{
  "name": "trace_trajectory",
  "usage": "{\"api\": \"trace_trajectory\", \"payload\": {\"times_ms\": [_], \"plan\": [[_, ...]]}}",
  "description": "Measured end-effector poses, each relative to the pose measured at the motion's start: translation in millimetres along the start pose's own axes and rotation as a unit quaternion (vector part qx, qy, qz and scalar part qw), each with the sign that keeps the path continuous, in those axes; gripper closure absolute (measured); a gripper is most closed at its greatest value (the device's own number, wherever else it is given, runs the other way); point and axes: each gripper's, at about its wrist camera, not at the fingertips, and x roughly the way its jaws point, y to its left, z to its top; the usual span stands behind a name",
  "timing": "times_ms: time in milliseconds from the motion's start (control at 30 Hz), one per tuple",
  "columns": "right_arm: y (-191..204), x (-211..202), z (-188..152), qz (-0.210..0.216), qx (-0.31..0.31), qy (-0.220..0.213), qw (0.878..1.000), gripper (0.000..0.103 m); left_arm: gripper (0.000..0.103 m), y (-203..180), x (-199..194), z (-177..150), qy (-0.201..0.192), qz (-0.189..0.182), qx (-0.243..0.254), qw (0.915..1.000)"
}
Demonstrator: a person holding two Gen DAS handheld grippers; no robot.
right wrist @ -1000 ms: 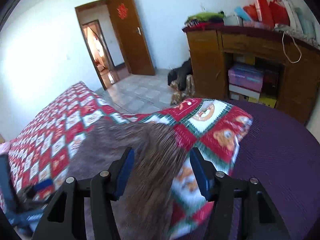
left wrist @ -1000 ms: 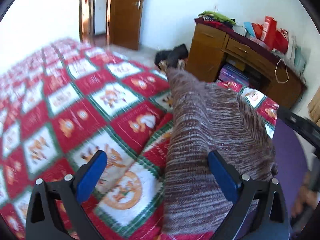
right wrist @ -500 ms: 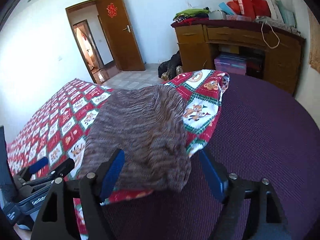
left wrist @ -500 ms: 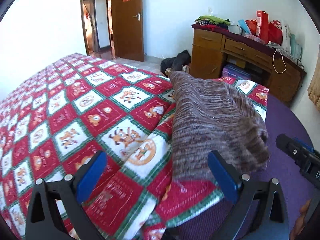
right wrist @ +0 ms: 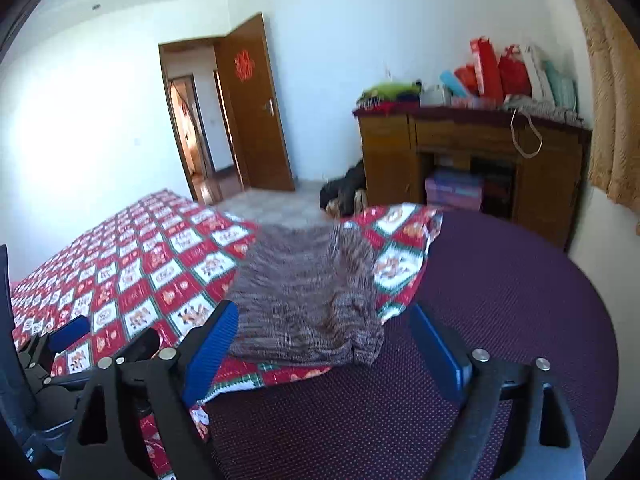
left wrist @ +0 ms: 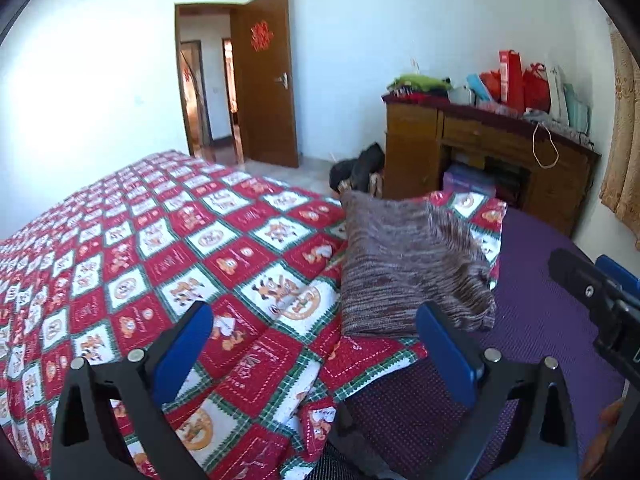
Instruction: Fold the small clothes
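Note:
A brown striped knit garment point(left wrist: 404, 264) point(right wrist: 308, 300) lies folded on the red, white and green patterned quilt point(left wrist: 180, 240) point(right wrist: 160, 268), near the quilt's right edge. My left gripper point(left wrist: 316, 344) stands open, back from the garment, with nothing between its blue pads. The jaws of my right gripper point(right wrist: 324, 344) are opening; nothing is between them, and the garment lies just beyond the tips. In the left wrist view the right gripper point(left wrist: 600, 292) shows at the right edge. In the right wrist view the left gripper point(right wrist: 60, 344) shows at the lower left.
A purple bedsheet point(right wrist: 500, 300) point(left wrist: 560, 320) lies bare to the right of the quilt. Beyond the bed stands a wooden desk point(left wrist: 480, 160) point(right wrist: 460, 152) loaded with bags and clothes. Dark things point(left wrist: 360, 168) lie on the floor by it. A wooden door point(left wrist: 264, 80) stands open.
Both grippers have drawn back and up from the garment, which now lies folded on the quilt. The right jaws have spread wider and no longer straddle the knit.

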Motion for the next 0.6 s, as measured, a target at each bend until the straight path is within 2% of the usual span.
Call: {"api": "trace_trajectory", "payload": {"times_ms": [133, 267, 433, 600], "plan": [[-0.2, -20.3, 2.6, 0.005, -0.002, -0.032, 0.999, 0.012, 0.0, 2.0, -15.4, 2.3, -0.022, 0.016, -0.011, 0.9996], [-4.0, -37.6, 8.3, 0.002, 0.0, -0.061, 0.998, 0.012, 0.0, 5.5, -28.7, 6.7, -0.042, 0.006, -0.027, 0.9987], [-9.0, -56.9, 16.7, -0.004, 0.006, -0.099, 0.995, 0.01, 0.0, -0.1, -50.6, 9.9, -0.078, 0.027, -0.012, 0.9965], [-7.3, -73.5, 21.3, -0.004, 0.006, -0.122, 0.993, 0.007, 0.0, -1.6, -66.5, 11.1, -0.099, 0.019, -0.015, 0.9948]]}}
